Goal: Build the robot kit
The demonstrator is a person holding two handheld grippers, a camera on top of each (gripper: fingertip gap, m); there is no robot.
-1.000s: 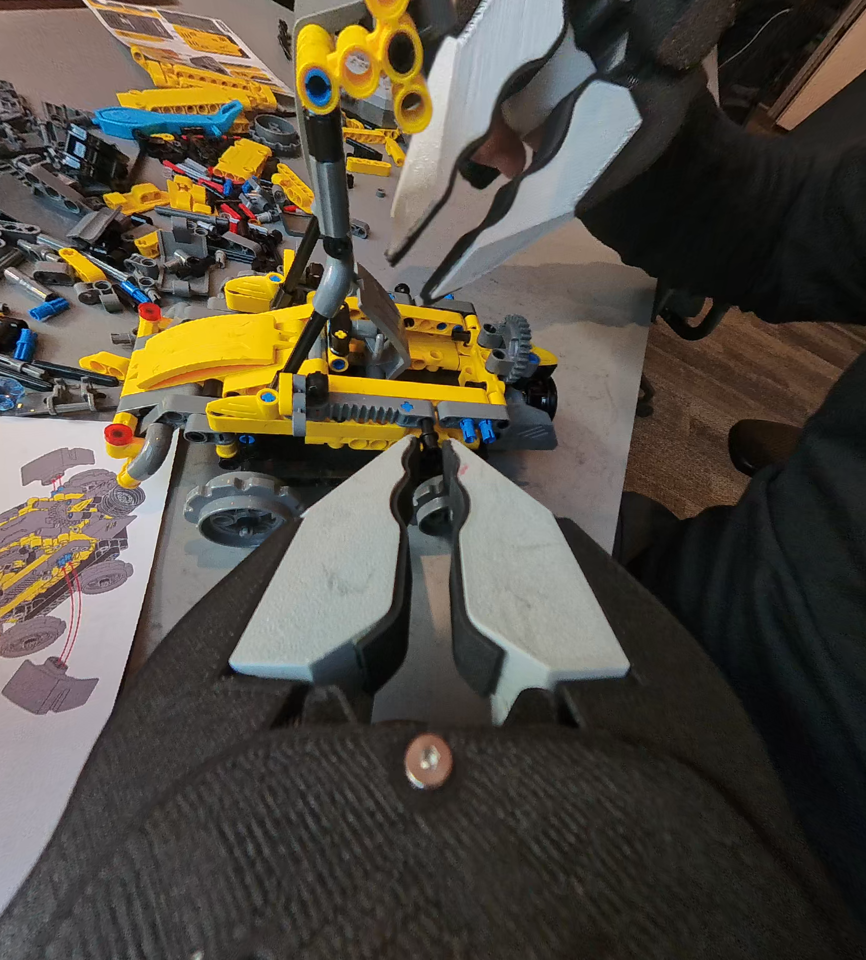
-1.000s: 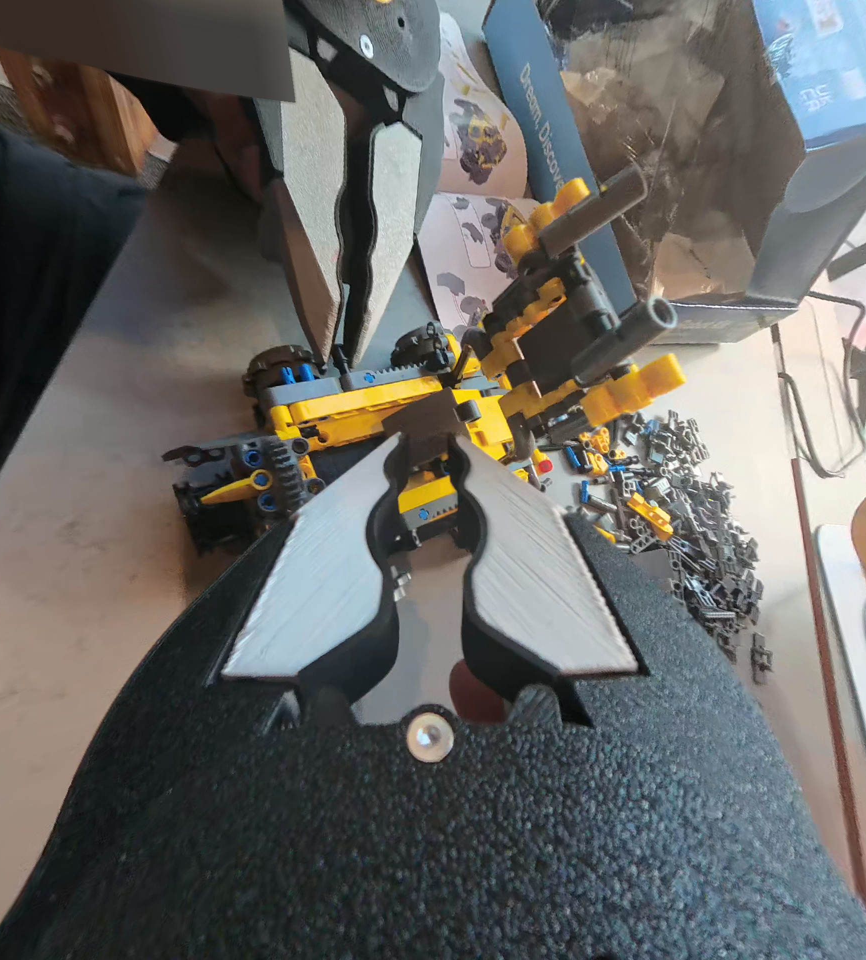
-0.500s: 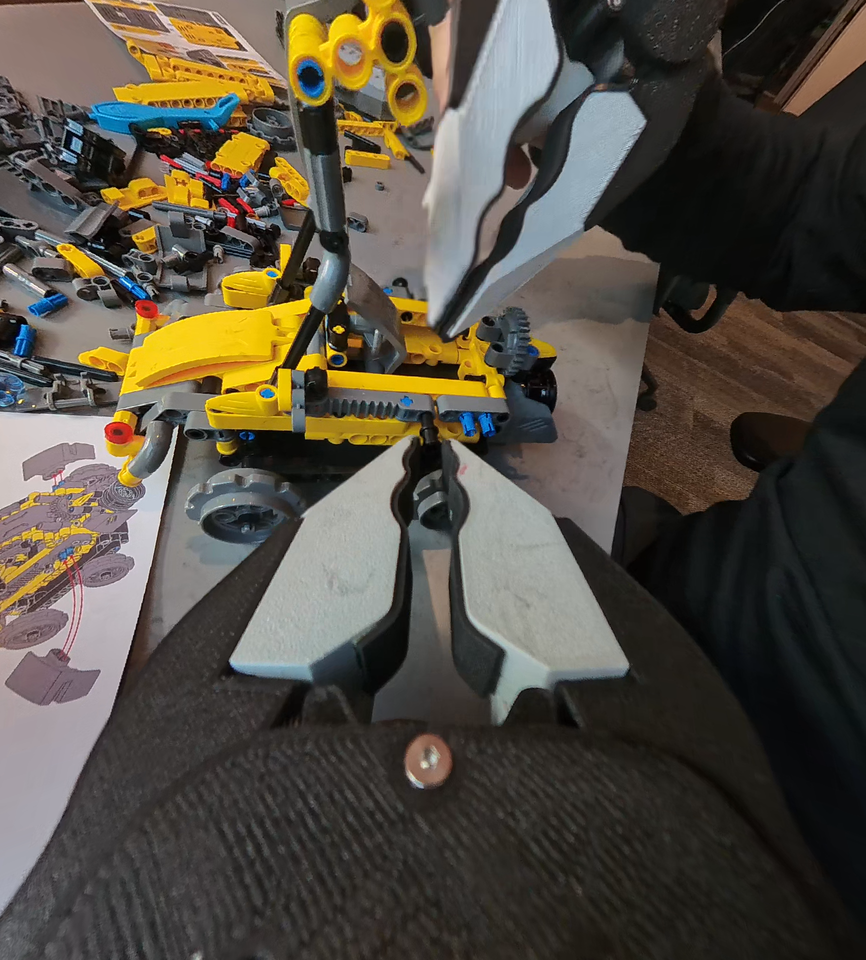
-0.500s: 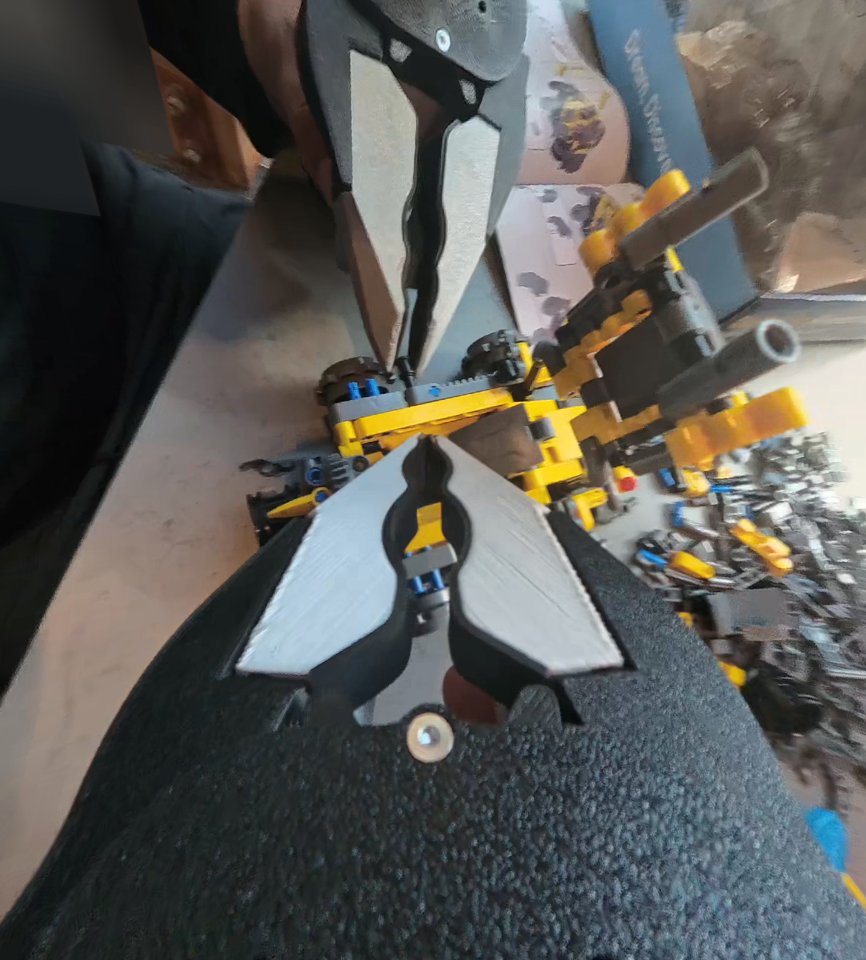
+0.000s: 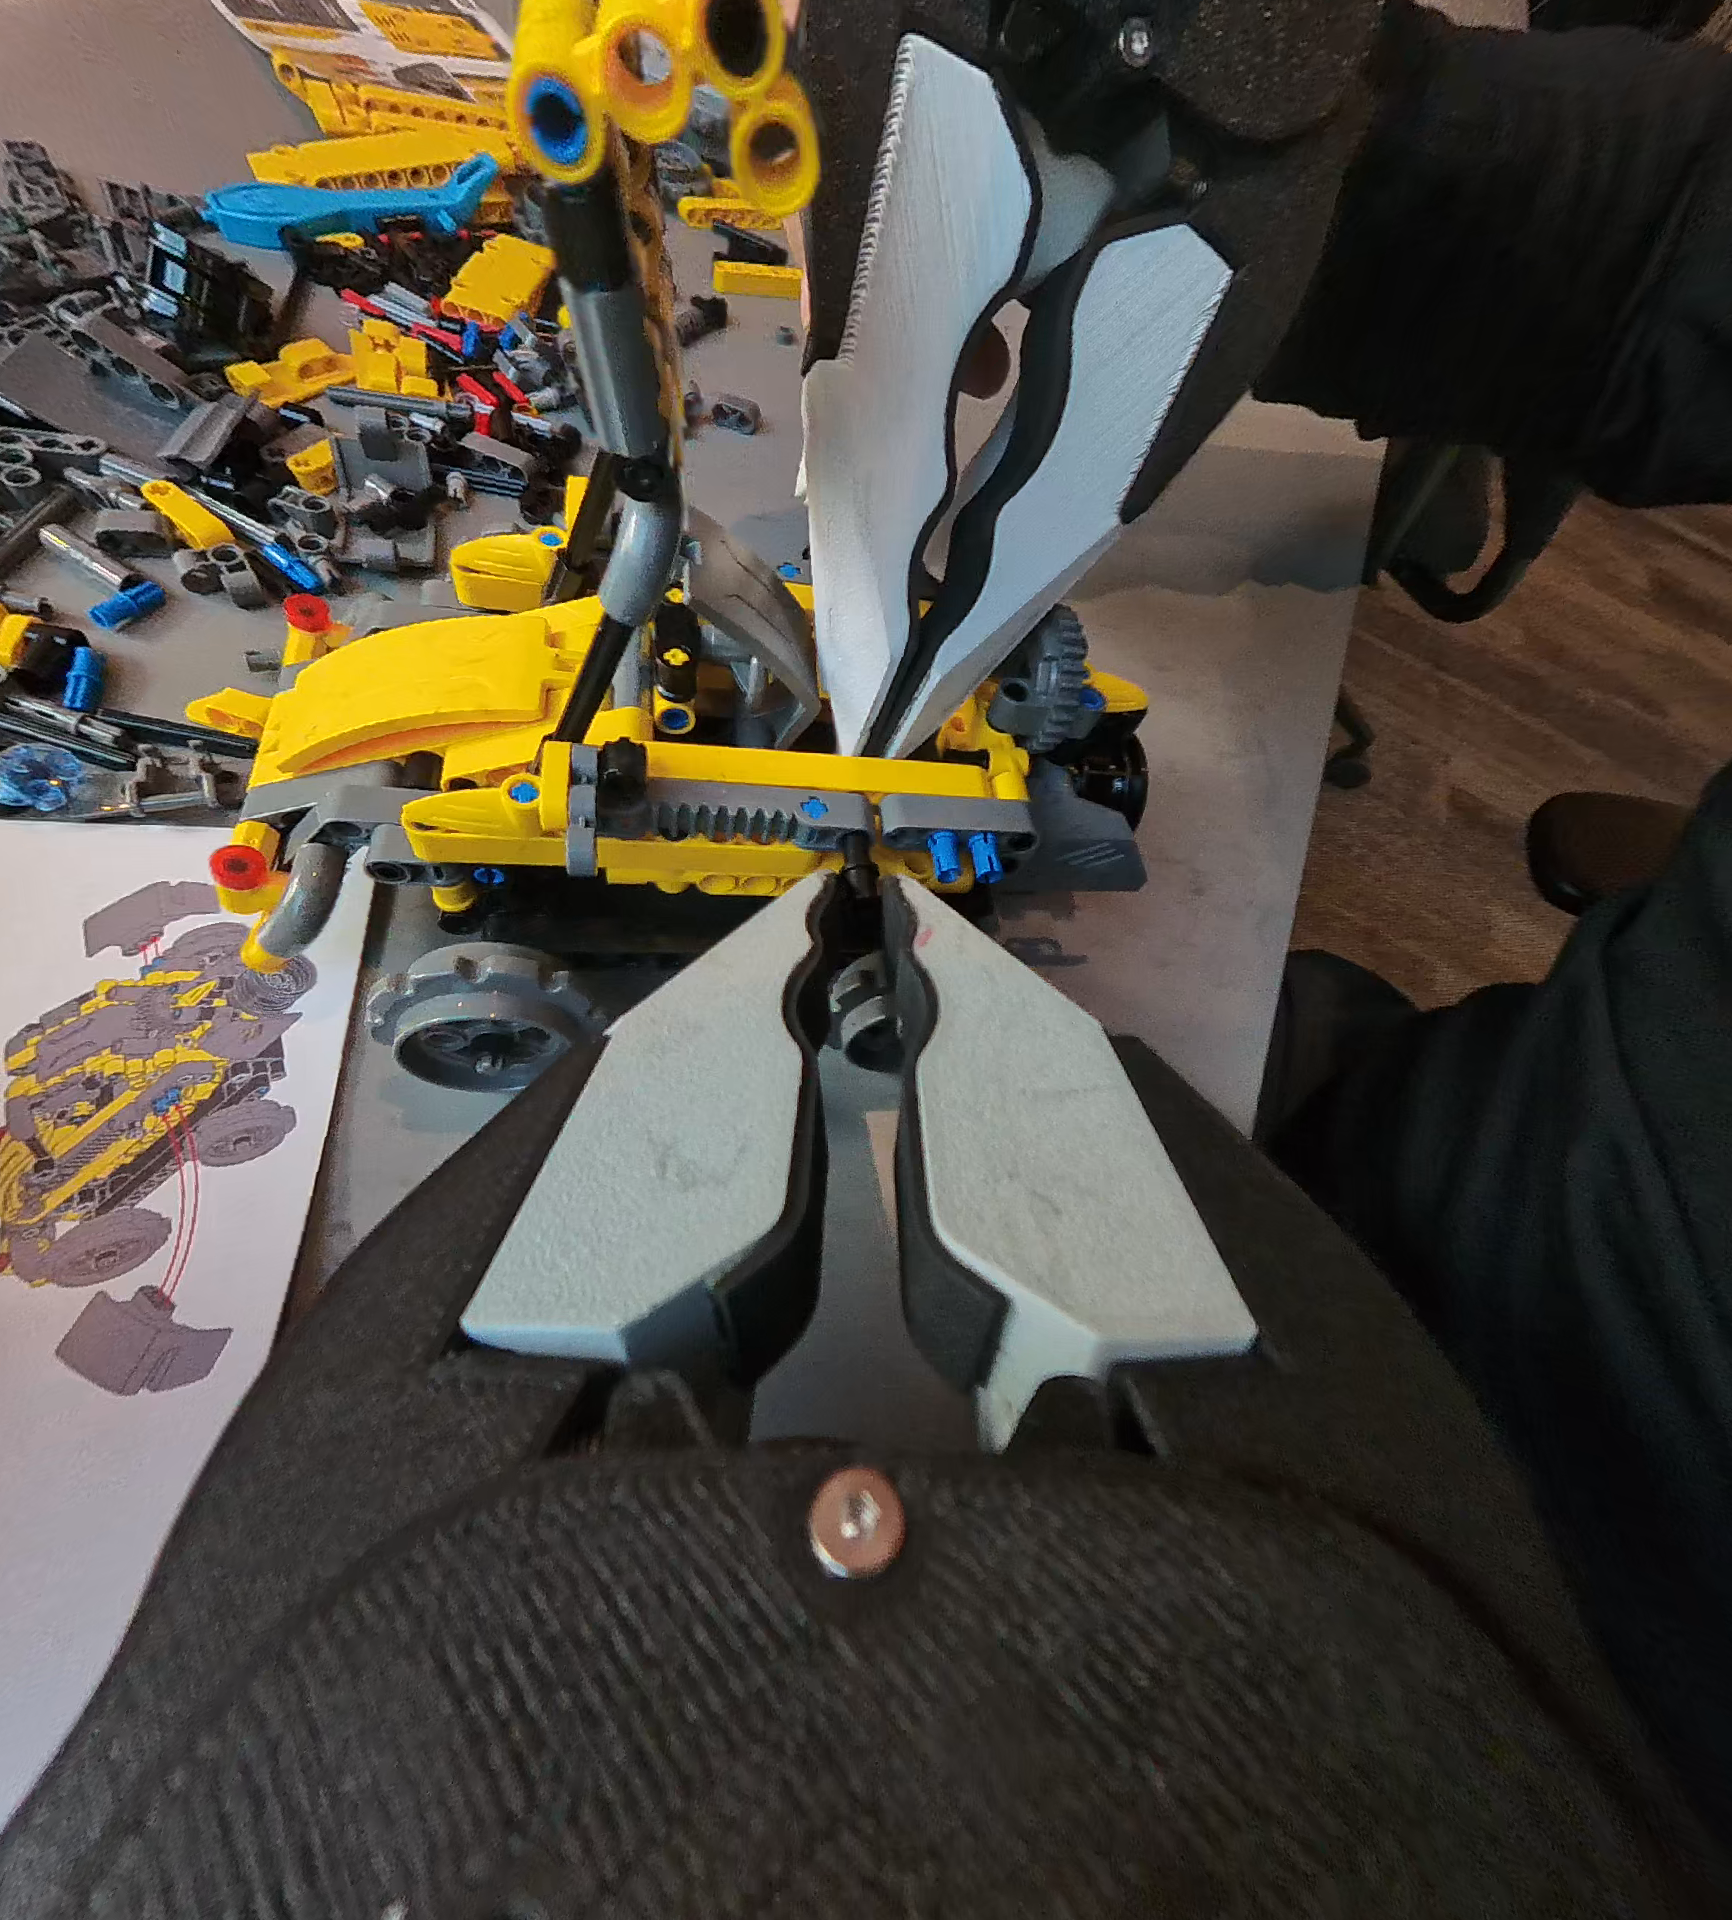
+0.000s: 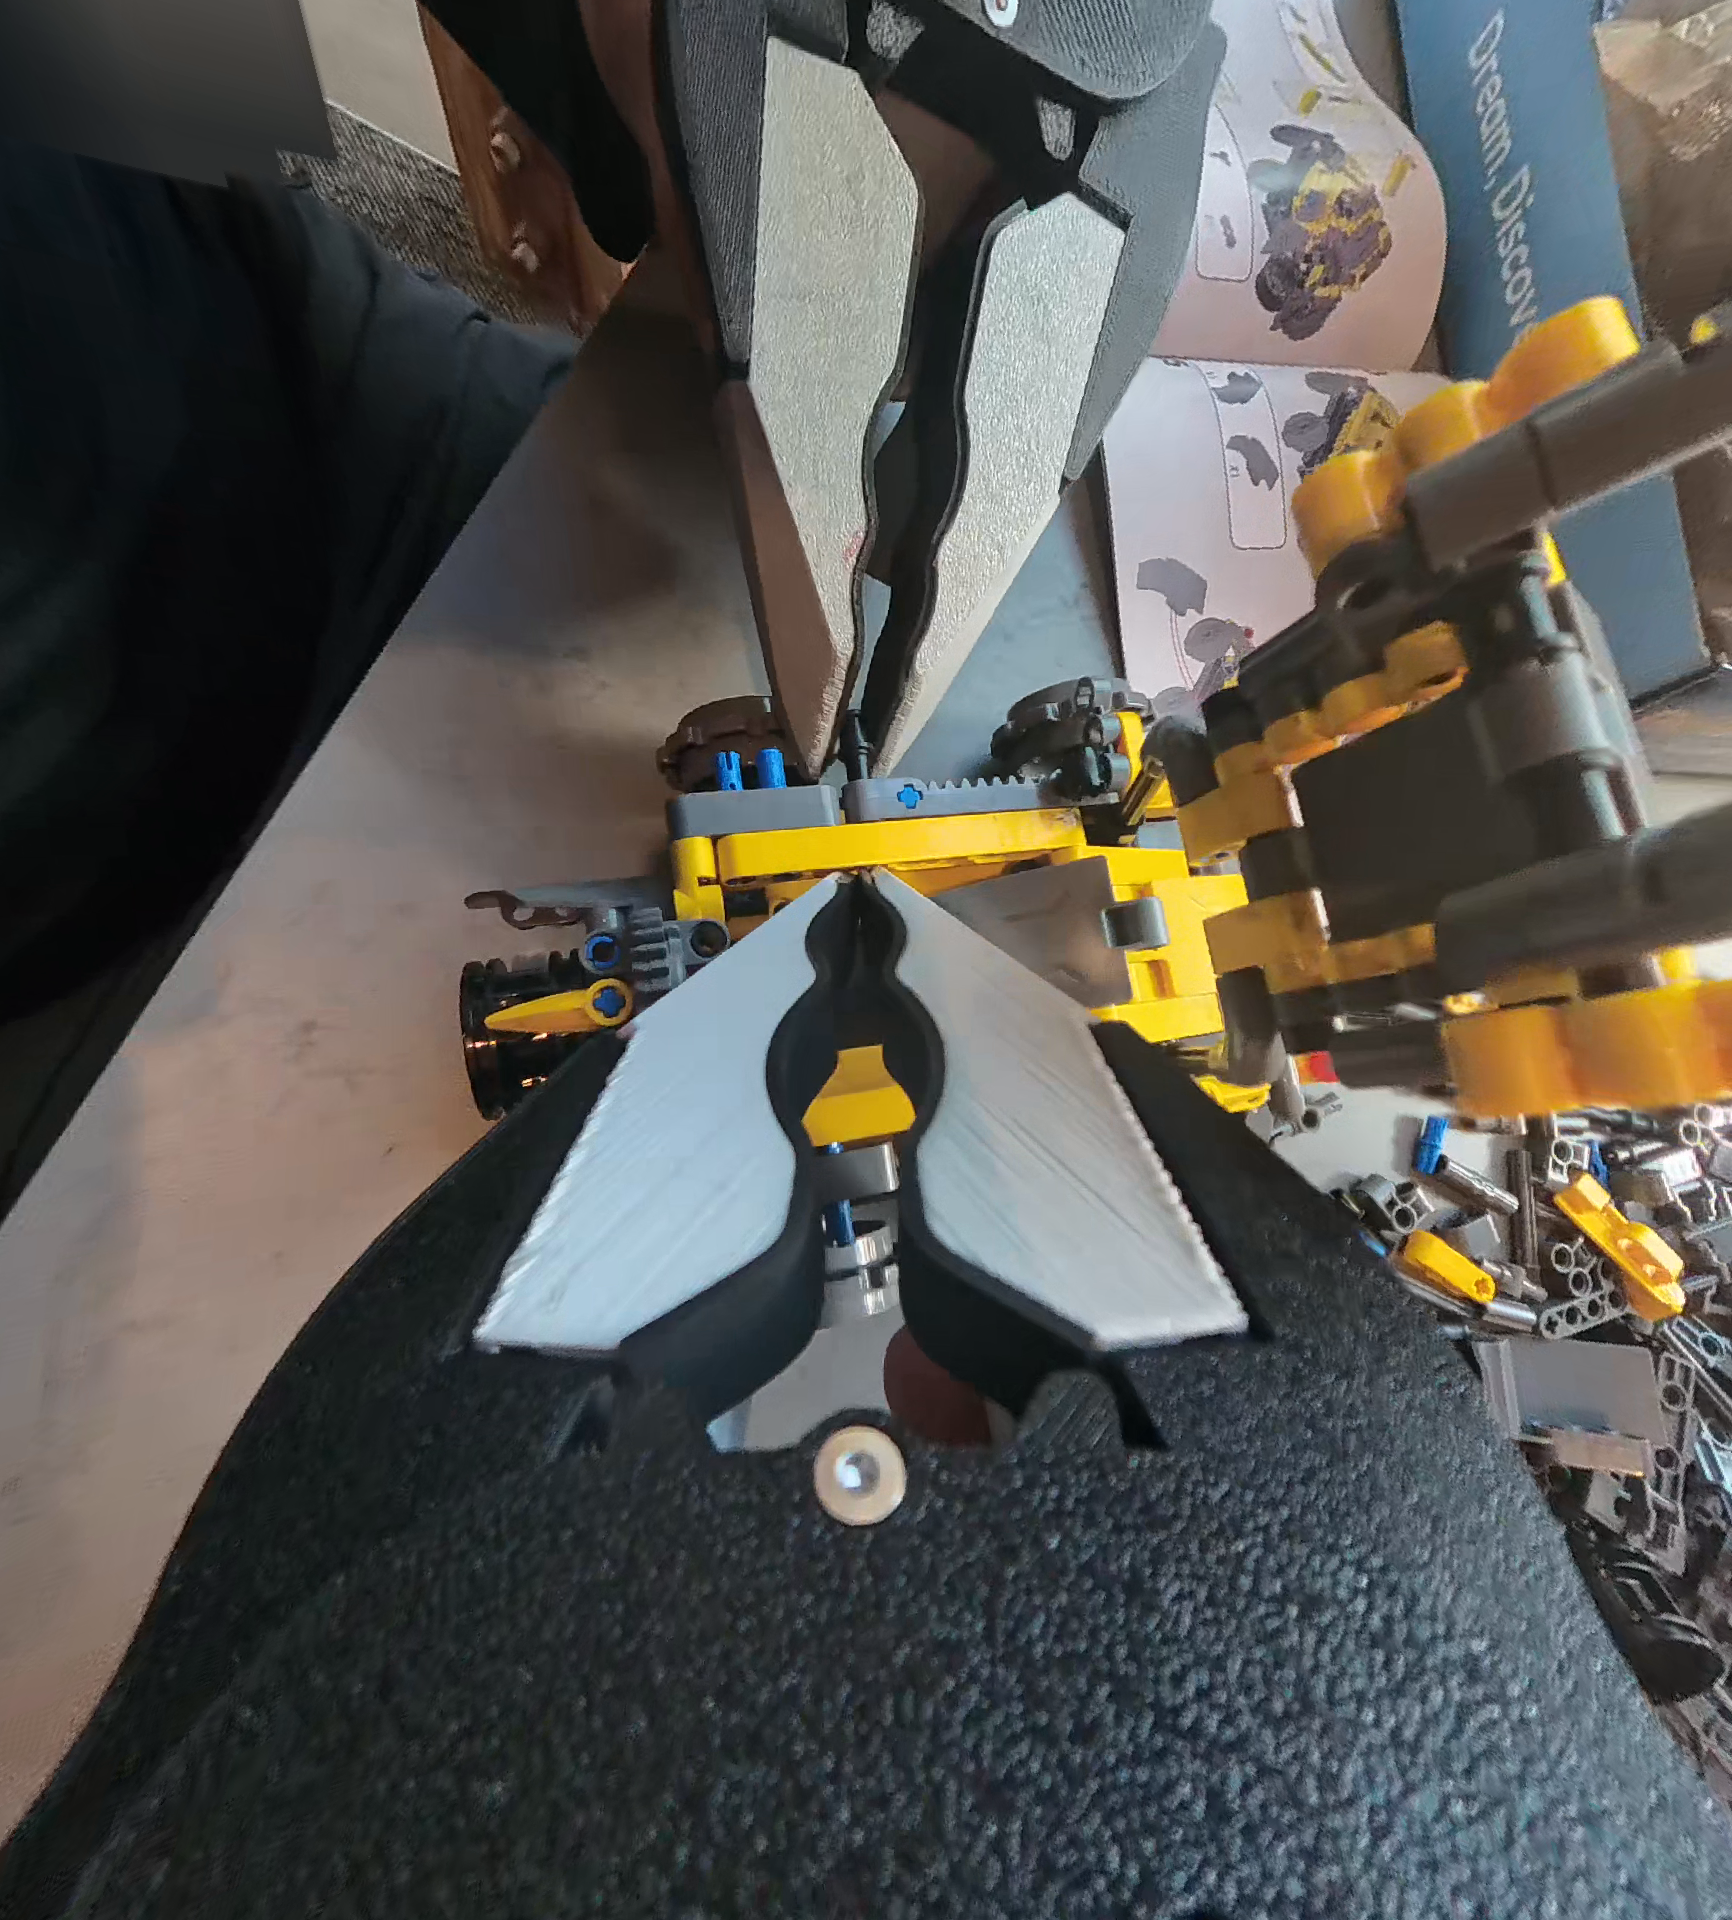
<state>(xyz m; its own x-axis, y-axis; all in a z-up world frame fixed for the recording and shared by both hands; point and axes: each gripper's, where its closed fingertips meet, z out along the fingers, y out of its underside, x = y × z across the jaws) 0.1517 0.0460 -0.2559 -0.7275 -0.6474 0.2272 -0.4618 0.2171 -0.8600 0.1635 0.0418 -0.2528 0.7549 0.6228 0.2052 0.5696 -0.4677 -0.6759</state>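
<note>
Where its two grey fingers nearly meet, the left gripper [image 5: 860, 902] pinches a thin black axle pin [image 5: 856, 862] that juts from the near side of a yellow and grey plastic brick-built vehicle [image 5: 696, 769]; a small grey connector [image 5: 867, 1003] sits between the pads. The right gripper [image 6: 857, 881] presses its closed tips against the vehicle's yellow top beam, nothing visibly held. The vehicle stands on a grey table [image 5: 1205, 644], its raised boom of grey tubes and yellow rings [image 5: 623, 312] tilted upward. Beyond lie loose bricks [image 5: 166, 395]; beside it, a printed instruction sheet [image 5: 62, 1299].
</note>
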